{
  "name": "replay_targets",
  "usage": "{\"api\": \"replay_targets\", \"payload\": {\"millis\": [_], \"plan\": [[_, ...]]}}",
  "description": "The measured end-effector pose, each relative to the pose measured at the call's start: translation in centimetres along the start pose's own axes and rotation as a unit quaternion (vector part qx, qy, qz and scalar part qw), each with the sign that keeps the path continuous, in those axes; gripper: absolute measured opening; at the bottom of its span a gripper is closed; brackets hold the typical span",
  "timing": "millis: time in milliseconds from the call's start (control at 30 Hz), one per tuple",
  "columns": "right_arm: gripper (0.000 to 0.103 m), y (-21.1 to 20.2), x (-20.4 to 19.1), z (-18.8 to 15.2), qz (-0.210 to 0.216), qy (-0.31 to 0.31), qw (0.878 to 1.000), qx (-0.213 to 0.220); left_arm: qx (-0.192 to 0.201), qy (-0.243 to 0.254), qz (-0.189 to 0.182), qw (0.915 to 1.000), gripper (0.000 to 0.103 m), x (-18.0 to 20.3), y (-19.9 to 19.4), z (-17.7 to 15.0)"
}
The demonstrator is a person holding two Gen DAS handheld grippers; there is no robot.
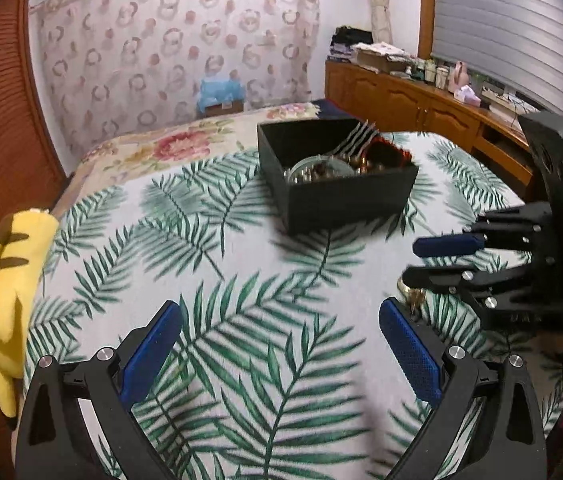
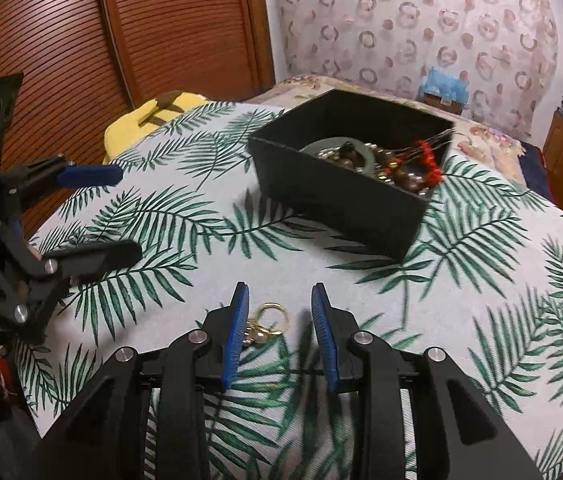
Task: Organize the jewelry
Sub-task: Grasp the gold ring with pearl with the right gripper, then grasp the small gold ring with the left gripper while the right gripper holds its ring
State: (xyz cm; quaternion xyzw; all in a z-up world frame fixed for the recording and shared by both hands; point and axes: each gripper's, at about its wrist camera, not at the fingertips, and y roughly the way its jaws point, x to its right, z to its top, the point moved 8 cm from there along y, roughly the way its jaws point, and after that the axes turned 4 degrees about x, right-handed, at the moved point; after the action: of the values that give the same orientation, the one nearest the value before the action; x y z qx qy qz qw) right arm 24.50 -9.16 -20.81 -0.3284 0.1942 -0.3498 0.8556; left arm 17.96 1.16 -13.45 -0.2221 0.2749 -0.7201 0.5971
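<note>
Jewelry fills one black box (image 2: 345,200) standing on the leaf-print cloth (image 2: 481,300): a pale green bangle (image 2: 323,146), brown and gold beads (image 2: 397,178), a red tasselled piece (image 2: 427,160) and thin wire-like strands leaning over its far rim. One loose gold ring clasp (image 2: 267,320) lies on the cloth outside the box, between the blue pads of the right tongs (image 2: 280,300), just beside the left-hand pad; whether it touches is unclear. Both tongs are parted and grip nothing: the right narrowly, the left tongs (image 1: 279,320) widely. One yellow plush toy (image 1: 5,280) sits at the cloth's edge.
</note>
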Motion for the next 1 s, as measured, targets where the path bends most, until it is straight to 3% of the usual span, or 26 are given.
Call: {"api": "replay_targets", "payload": {"millis": [267,300,367,667,1000], "plan": [[0.033,1.1,-0.4,-0.2,-0.006,-0.006,1.000,-0.028,-0.026,-0.007,-0.006,0.9996,0.095,-0.5,0.6,-1.9],[0.026,1.1,-0.3,-0.3,-0.007,-0.005,1.000,-0.029,-0.028,-0.006,-0.005,0.9996,0.095,-0.5,0.7,-2.0],[0.021,1.1,-0.2,-0.3,-0.008,-0.005,0.999,-0.033,-0.034,-0.005,-0.005,0.9994,0.095,-0.4,0.8,-2.3],[0.021,-0.3,3.2,-0.9,-0.032,0.018,0.999,-0.027,-0.036,-0.013,-0.022,0.9990,0.095,0.3,0.6,-2.6],[0.021,-3.1,5.0,-1.6,-0.044,0.027,0.999,-0.004,-0.030,-0.026,-0.078,0.9962,0.095,2.6,0.3,-1.6]]}}
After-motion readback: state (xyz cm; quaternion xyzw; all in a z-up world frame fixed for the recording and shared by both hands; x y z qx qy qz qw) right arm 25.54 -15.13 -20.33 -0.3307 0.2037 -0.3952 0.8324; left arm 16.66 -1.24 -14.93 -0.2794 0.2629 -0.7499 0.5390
